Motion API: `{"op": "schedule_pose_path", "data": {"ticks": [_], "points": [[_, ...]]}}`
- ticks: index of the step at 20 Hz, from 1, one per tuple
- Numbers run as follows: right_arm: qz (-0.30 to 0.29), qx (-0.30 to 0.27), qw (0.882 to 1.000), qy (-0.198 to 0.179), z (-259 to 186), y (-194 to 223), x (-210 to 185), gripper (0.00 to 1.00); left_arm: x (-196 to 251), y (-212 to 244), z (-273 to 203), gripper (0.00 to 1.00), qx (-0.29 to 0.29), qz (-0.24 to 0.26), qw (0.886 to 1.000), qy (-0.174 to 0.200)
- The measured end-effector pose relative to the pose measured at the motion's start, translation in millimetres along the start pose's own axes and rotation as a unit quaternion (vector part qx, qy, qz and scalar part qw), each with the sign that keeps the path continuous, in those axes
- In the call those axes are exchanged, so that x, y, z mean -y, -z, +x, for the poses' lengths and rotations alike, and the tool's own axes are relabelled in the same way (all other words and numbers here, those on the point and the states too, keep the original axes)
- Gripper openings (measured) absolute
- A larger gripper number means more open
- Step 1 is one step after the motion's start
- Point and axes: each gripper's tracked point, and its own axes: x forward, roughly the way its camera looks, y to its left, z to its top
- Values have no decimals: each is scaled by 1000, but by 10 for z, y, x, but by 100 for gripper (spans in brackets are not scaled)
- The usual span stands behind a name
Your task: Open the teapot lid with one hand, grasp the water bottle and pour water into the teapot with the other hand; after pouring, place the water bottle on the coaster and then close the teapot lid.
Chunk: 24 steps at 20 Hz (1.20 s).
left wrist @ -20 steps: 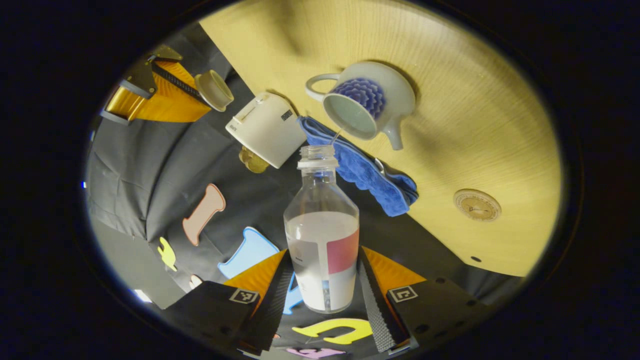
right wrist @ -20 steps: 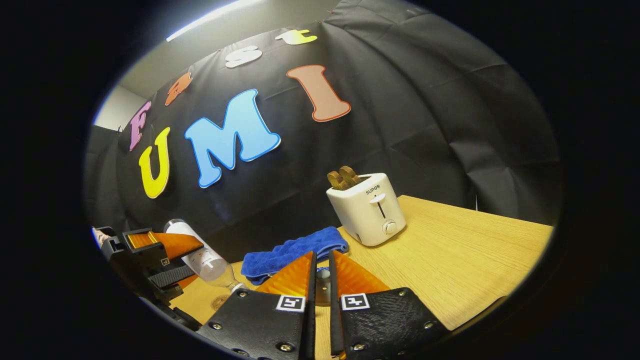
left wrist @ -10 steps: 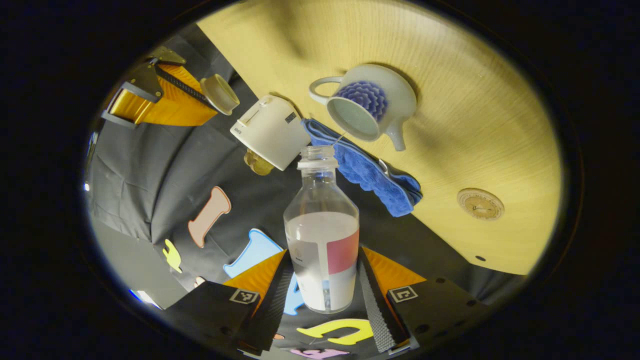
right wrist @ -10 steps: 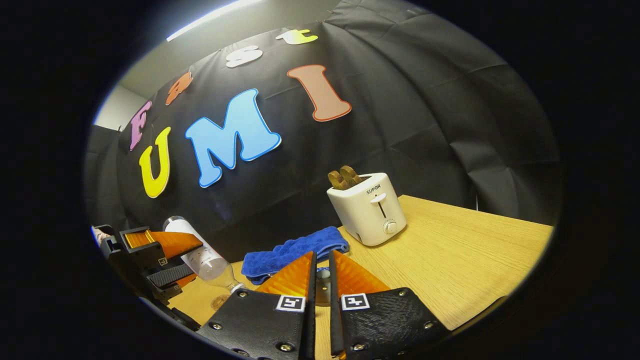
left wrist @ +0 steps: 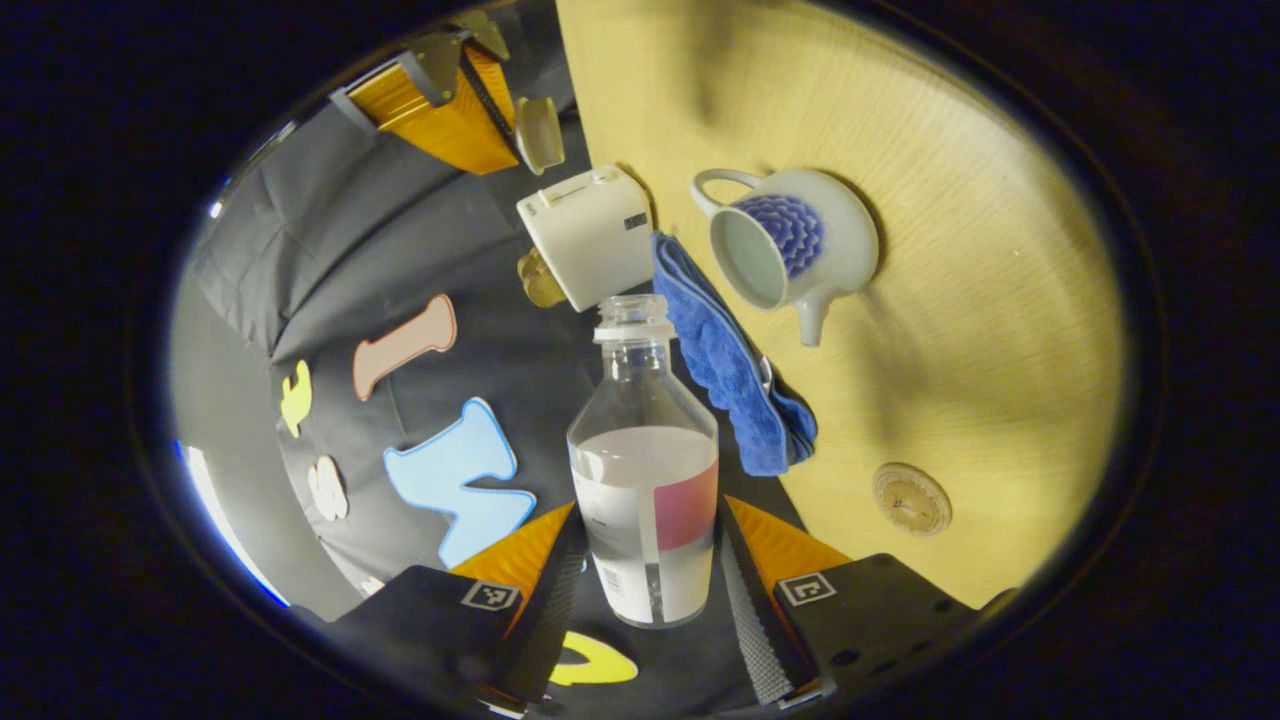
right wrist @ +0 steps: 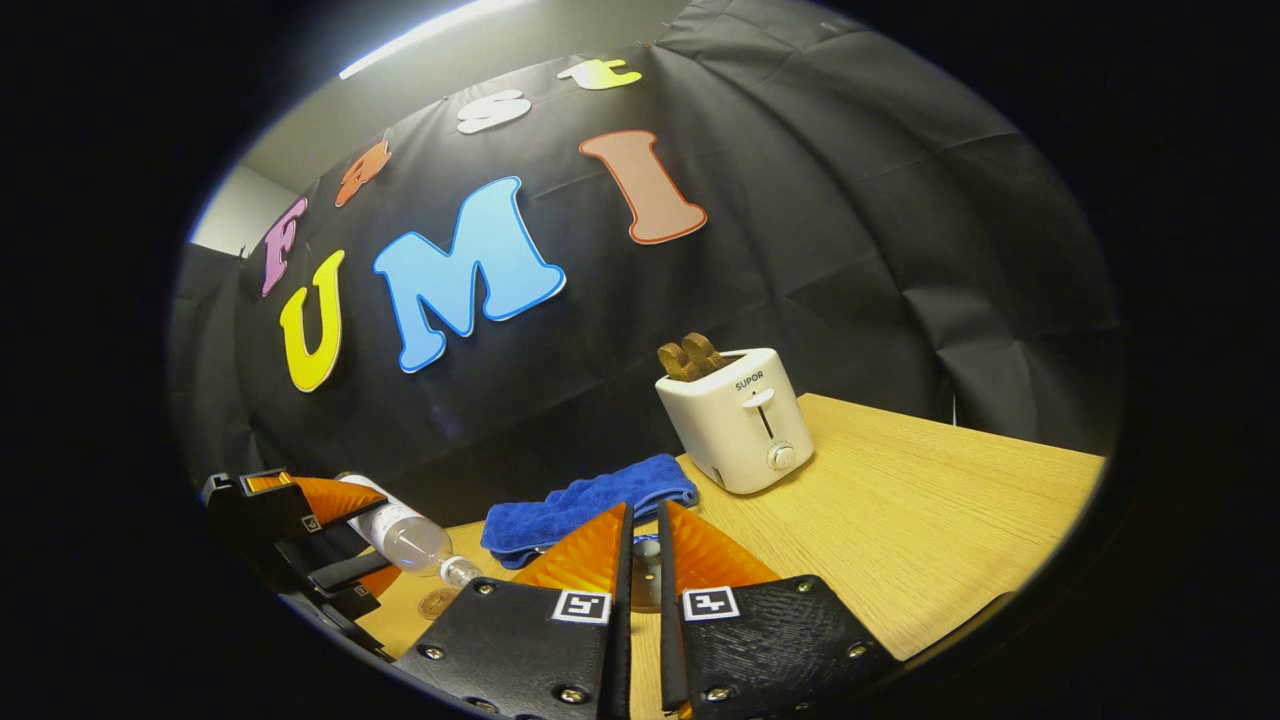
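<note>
Pouring | water bottle (left wrist: 645, 470) clamped by left gripper (left wrist: 650, 590), mouth to be aimed over open teapot (left wrist: 790, 250) | lid (left wrist: 537, 133) pinched in right gripper (right wrist: 640, 580) | coaster (left wrist: 911, 498) unoccupied

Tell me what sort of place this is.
Most likely a staged recording booth set up as a kitchen corner: a black cloth wall behind a wooden table holding a toaster, a teapot and a blue cloth.

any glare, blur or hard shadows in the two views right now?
Left gripper view: sharp, teapot casts a soft shadow on the table, water bottle crisp. Right gripper view: bright ceiling strip light flares top left, toaster clear; both bend straight edges strongly.
</note>
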Motion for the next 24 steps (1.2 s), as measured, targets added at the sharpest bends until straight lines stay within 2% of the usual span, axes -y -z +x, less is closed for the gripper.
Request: {"op": "schedule_pose_path", "data": {"ticks": [3,5,7,10,12,13,16,21,22,23,24], "points": [[-15,-4,1000,-9,3,45,-95,12,124,-43,-48,85,11,-117,993,5],[-26,-1,1000,-17,-4,30,-155,12,83,-4,-111,85,20,-187,982,0],[-35,3,999,-25,-16,22,-230,12,28,104,-174,85,20,-253,967,-1],[-48,3,998,-33,-21,50,-311,12,33,249,-210,85,15,-353,935,-7],[-54,1,998,-41,-24,80,-379,12,76,404,-214,85,3,-430,903,-9],[-57,-1,997,-45,-20,95,-409,12,114,479,-197,85,-3,-470,883,-8],[-70,-3,996,-49,-22,142,-472,12,221,688,-51,85,-16,-589,808,-4],[-81,-9,995,-57,-17,204,-559,12,431,925,139,85,-22,-713,700,16],[-82,-11,995,-58,-7,223,-568,12,476,949,150,85,-21,-732,680,21],[-84,-13,995,-58,-11,237,-576,12,514,997,164,85,-23,-747,665,19],[-86,-14,994,-60,-6,252,-592,12,510,1063,204,85,-22,-765,643,15]]}}
